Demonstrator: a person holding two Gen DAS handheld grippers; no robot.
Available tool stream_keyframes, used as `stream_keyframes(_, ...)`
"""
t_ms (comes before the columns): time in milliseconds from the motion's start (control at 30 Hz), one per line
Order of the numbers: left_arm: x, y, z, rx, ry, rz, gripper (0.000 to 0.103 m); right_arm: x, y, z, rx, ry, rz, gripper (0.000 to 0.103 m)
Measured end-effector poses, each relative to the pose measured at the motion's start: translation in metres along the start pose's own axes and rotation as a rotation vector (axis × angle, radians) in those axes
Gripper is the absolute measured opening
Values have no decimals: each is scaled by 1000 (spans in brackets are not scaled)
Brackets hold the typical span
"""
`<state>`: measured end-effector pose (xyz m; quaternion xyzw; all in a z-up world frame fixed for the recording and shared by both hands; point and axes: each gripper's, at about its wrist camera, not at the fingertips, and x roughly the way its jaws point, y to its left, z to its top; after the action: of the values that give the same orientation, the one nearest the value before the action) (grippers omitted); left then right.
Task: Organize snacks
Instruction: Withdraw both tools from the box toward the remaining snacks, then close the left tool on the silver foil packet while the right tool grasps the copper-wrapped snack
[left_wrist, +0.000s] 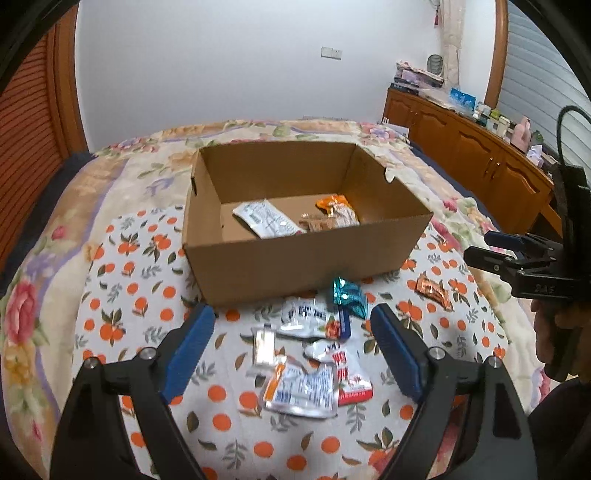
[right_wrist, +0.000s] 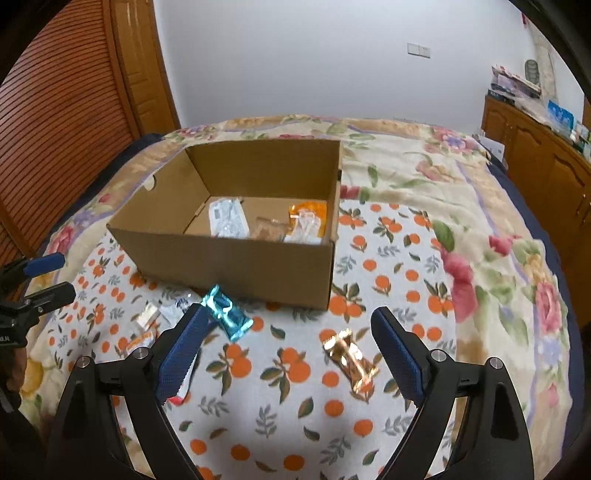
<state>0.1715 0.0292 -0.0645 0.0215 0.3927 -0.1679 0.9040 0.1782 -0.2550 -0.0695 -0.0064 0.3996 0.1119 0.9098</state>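
Left gripper (left_wrist: 291, 325) wide above packets (left_wrist: 301, 391), cardboard box (left_wrist: 295, 269) beyond.

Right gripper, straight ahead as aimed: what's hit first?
Probably the bedspread. The right gripper, jaws open and empty, points down at bare cloth between the teal packet and the gold packet; depth unclear.

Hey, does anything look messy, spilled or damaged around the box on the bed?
Nothing looks spilled or damaged. The cardboard box stands upright with three packets inside. The rest lie loose on the orange-print cloth in front: a jumbled pile of white packets, a teal packet and a gold packet off alone.
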Motion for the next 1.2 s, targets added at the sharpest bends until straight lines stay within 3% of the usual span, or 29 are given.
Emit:
stream_keyframes(300,8,-4,-14,8,45,-4,89,-2,-1,-25,1,2,11,91)
stream_keyframes(733,75,-12,-46,9,255,-53,89,26,-23,-37,44,56,15,91)
stream_keyframes(1200,119,-12,-68,34,401,-49,89,52,-34,-41,42,111,-18,91)
